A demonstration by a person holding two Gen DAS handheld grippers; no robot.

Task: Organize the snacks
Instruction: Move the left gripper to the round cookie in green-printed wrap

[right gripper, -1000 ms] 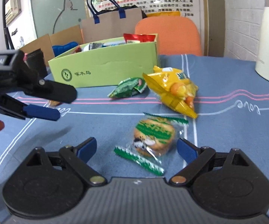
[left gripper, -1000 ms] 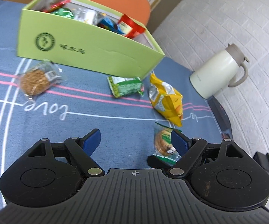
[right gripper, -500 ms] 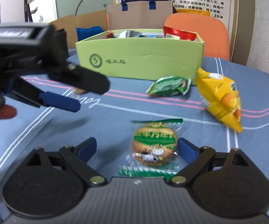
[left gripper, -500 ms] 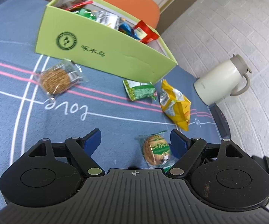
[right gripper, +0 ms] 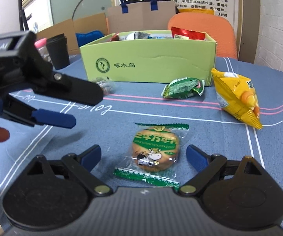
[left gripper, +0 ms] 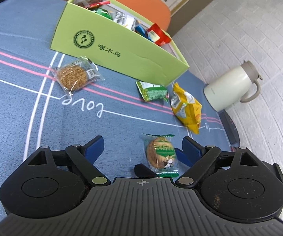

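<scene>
Right gripper [right gripper: 143, 157] spread wide, empty, straddling round biscuit in clear green-trimmed wrapper [right gripper: 154, 149] lying flat on blue patterned tablecloth [right gripper: 121, 129], probably lined up for pickup toward open lime-green cardboard box [right gripper: 151, 63] behind; left gripper [left gripper: 143, 146] empty, jaws opening, hovering above same biscuit; wrapper flat, crinkly, cartoon cow printed

We see our left gripper [left gripper: 142, 144] and right gripper [right gripper: 143, 154] built alike, each of matte black plastic with blue pads on its fingertips [right gripper: 195, 157], round silver pivot screws, a ribbed grey housing with a small crosshair mark, and white lettering on the side.
</scene>
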